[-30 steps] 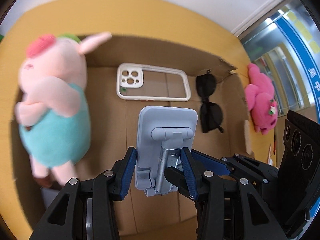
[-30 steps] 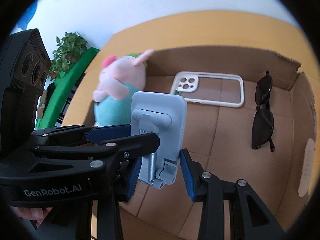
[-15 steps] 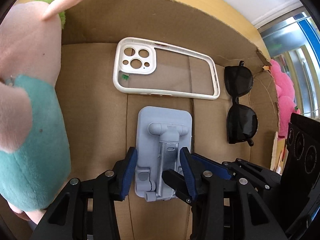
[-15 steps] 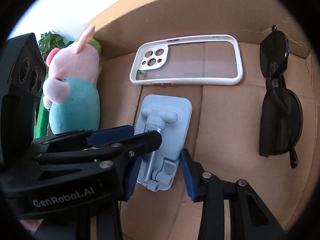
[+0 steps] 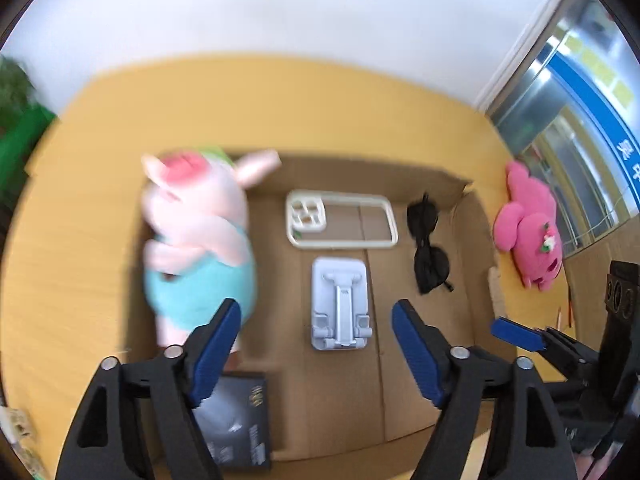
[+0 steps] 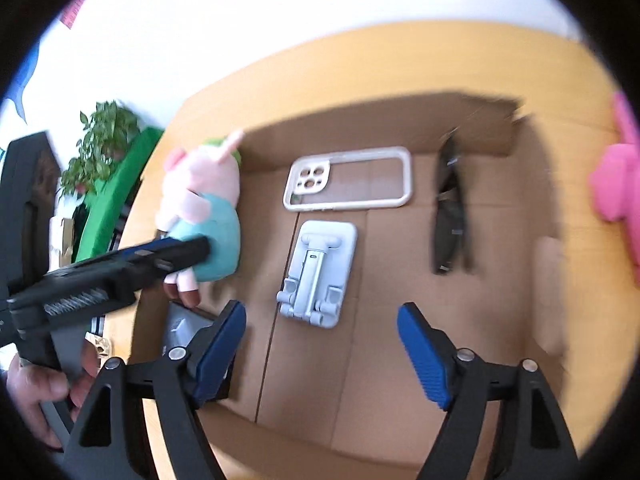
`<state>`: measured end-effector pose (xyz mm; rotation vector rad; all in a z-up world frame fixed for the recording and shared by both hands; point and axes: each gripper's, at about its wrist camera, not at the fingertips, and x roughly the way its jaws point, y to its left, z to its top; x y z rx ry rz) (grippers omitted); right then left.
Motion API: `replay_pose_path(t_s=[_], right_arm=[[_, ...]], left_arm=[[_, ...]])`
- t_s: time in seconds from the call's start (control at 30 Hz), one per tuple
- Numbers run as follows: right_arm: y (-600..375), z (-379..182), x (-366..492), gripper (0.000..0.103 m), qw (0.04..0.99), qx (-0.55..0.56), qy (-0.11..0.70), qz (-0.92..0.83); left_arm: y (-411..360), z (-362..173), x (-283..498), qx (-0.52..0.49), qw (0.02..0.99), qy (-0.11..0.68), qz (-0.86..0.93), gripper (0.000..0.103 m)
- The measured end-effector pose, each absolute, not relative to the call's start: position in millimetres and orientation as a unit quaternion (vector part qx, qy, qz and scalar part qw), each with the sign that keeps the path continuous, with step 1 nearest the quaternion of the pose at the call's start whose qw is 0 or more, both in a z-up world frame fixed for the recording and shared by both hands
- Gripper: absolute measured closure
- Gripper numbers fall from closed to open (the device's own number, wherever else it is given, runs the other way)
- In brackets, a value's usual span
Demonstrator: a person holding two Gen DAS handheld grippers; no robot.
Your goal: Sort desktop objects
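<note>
While both pairs of tongs hung above the cardboard box (image 5: 472, 240), their jaws were opening and nothing lay between them. In the left wrist view the left tongs (image 5: 316, 344) stood wide apart at the bottom of the frame, and the grey phone stand (image 5: 340, 304) lay flat on the box floor at centre, clear of both blue pads. Just above it lay the white phone case (image 5: 342, 220), touching nothing; the black sunglasses (image 5: 428, 256) lay to the right of both. The pig plush (image 5: 200, 236) in a teal outfit filled the left side of the box, and a dark booklet (image 5: 236, 420) lay at the lower left. A pink plush (image 5: 528, 228) rested on the yellow table (image 5: 80, 220) outside the box, at the right edge. In the right wrist view the right tongs (image 6: 320, 352) were likewise spread at the bottom, with the stand lying beyond them at centre. A hand (image 6: 44, 392) gripped the other tool at the lower left.
</note>
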<state>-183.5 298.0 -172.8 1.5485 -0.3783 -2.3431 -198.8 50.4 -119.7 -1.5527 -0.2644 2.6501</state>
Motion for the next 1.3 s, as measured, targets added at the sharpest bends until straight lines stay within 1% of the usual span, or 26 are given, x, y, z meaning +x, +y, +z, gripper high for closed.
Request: replay_pose_path(t_s=[0.03, 0.07, 0.1, 0.13, 0.3, 0.43, 0.57, 0.93, 1.03, 1.3], right_arm=[[301.8, -162.3, -171.8, 0.024, 0.141, 0.535, -0.13, -0.823], [304.2, -156.2, -167.1, 0.024, 0.134, 0.533, -0.127, -0.826], [307.8, -148.6, -162.3, 0.023, 0.124, 0.531, -0.123, -0.829], [312.3, -142.7, -159.3, 0.023, 0.117, 0.53, -0.12, -0.831], [313.4, -110.5, -136.5, 0.022, 0.105, 0.524, -0.102, -0.839], [303.4, -89.0, -120.0, 0.02, 0.112, 0.512, -0.087, -0.847], [291.3, -69.9, -99.9, 0.016, 0.123, 0.5, -0.057, -0.855], [285.8, -57.3, -64.2, 0.01, 0.102, 0.499, -0.044, -0.859], [286.3, -50.9, -59.3, 0.001, 0.101, 0.491, -0.042, -0.864], [287.0, -44.4, -50.0, 0.001, 0.098, 0.487, -0.042, -0.867]], left_arm=[[50.3, -106.7, -187.2, -0.488, 0.021, -0.074, 0.869, 0.014], [49.7, -95.6, -181.0, -0.474, 0.014, -0.064, 0.878, 0.006], [46.4, -79.8, -169.7, -0.454, 0.003, -0.05, 0.89, 0.002], [47.0, -70.3, -160.1, -0.442, -0.006, -0.04, 0.896, 0.001], [54.6, -37.4, -129.3, -0.417, -0.021, -0.026, 0.908, 0.001], [56.4, -21.1, -108.9, -0.418, -0.027, -0.042, 0.907, 0.001], [67.5, -11.0, -91.3, -0.415, -0.031, -0.03, 0.909, 0.001], [79.5, 2.2, -56.1, -0.408, -0.023, -0.017, 0.913, 0.001], [80.6, 3.6, -52.8, -0.408, -0.024, -0.017, 0.913, 0.001], [79.3, 2.2, -43.7, -0.418, -0.02, -0.027, 0.908, 0.001]])
